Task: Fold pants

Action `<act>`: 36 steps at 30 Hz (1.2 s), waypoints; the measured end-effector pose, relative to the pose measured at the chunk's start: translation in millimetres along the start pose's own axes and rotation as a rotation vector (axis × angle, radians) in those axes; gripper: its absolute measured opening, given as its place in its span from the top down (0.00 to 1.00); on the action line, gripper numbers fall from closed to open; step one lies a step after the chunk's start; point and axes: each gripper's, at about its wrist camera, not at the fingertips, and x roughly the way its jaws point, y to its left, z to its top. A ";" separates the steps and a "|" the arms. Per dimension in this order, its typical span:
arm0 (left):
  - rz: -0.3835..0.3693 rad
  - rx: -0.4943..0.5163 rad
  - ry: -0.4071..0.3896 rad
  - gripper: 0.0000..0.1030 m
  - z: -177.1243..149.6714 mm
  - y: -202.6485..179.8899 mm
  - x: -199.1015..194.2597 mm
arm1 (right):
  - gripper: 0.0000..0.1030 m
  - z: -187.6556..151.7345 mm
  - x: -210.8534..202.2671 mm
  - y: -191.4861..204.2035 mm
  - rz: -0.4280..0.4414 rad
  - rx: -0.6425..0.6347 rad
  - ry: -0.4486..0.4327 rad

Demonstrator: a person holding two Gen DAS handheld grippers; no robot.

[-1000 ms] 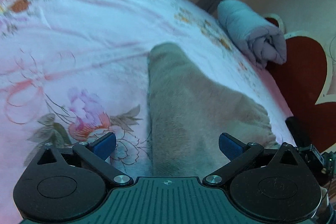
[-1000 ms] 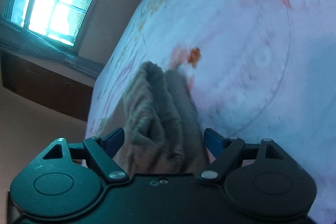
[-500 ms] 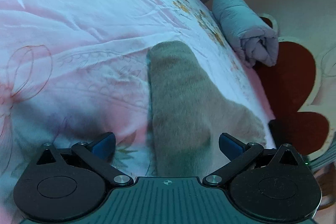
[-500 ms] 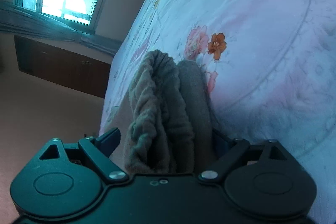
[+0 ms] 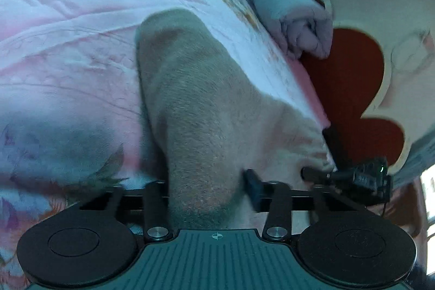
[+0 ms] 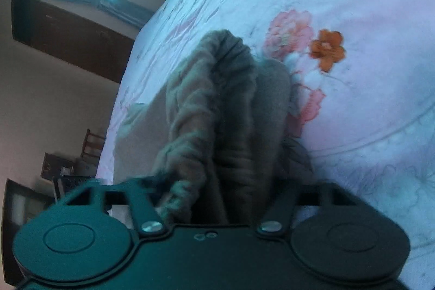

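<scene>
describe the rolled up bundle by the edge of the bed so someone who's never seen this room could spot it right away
Start at the bed with the pink floral sheet. Follow its far right edge to where it meets the red heart-shaped panel. The pale grey-blue rolled bundle lies there; unlike the tan fleecy pants spread on the sheet, it is tightly rolled and smooth.
</scene>
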 end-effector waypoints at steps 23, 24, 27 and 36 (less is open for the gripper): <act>0.244 0.035 -0.202 0.39 155.6 78.5 1.4 | 0.21 145.0 168.1 44.0 -0.017 -0.162 -0.003; 0.254 0.068 -0.223 0.38 152.1 75.3 3.5 | 0.17 140.8 167.2 44.1 0.017 -0.195 -0.030; 0.396 0.151 -0.245 0.24 146.5 49.4 0.3 | 0.08 133.4 153.1 54.4 -0.002 -0.236 -0.052; 0.684 0.360 -0.367 0.00 89.8 -54.4 -81.8 | 0.05 65.2 24.4 108.3 -0.073 -0.373 -0.371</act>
